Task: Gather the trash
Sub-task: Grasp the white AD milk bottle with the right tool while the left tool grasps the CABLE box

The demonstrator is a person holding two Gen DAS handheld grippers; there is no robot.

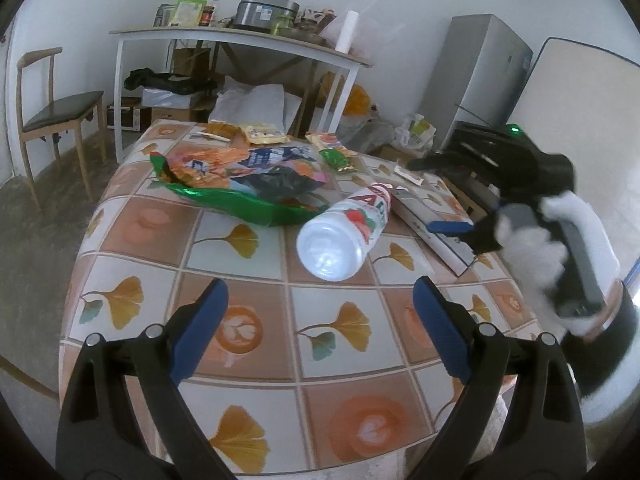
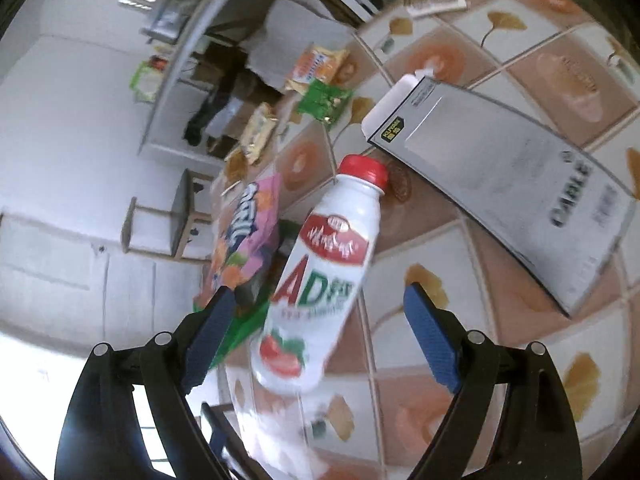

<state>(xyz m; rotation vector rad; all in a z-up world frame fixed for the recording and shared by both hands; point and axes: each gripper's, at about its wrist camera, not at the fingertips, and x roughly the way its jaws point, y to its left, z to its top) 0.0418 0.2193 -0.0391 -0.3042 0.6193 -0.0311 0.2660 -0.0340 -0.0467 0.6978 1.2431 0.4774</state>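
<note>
While left view hides it, bottle (image 2: 320,276) cap (image 2: 364,171) red.

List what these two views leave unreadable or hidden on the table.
- Bottle: small print under the big letters is motion-blurred in the right wrist view; the left wrist view shows mostly its base.
- Grey box: partly behind the right gripper in the left wrist view.
- Snack bags: whether anything is left inside cannot be told.
- Shelf items: too small to identify.

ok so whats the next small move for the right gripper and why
Probably ease the right gripper forward and close on the bottle. Its jaws are open with nothing held, and the bottle lies on its side on the table, already lined up between them.
</note>
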